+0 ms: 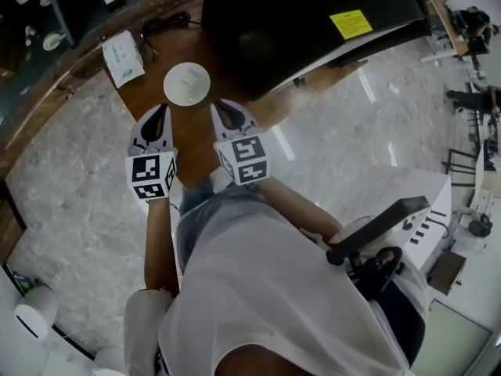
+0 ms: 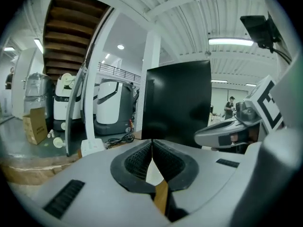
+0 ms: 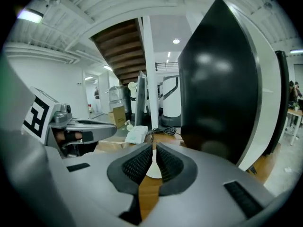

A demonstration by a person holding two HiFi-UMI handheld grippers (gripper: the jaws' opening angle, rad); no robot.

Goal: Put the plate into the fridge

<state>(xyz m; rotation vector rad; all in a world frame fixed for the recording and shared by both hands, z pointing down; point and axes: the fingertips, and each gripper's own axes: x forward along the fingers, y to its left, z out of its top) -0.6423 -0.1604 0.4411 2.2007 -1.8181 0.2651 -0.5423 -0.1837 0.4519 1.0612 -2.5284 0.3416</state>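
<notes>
The right gripper (image 3: 154, 144) has its jaws closed together, with nothing between them. Past their tips a white plate (image 3: 154, 168) lies on the wooden table (image 3: 147, 193). The black fridge (image 3: 215, 89) stands to the right. The left gripper (image 3: 111, 129) is at the left, near a white packet (image 3: 136, 135).

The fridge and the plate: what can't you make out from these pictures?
- Fridge: its inside and any handle. The head view shows only the dark top, and the gripper views show only a plain black face.
- Yellow label: the print is too small to read in the head view.
- Plate: in both gripper views only a sliver shows behind the shut jaws.
</notes>
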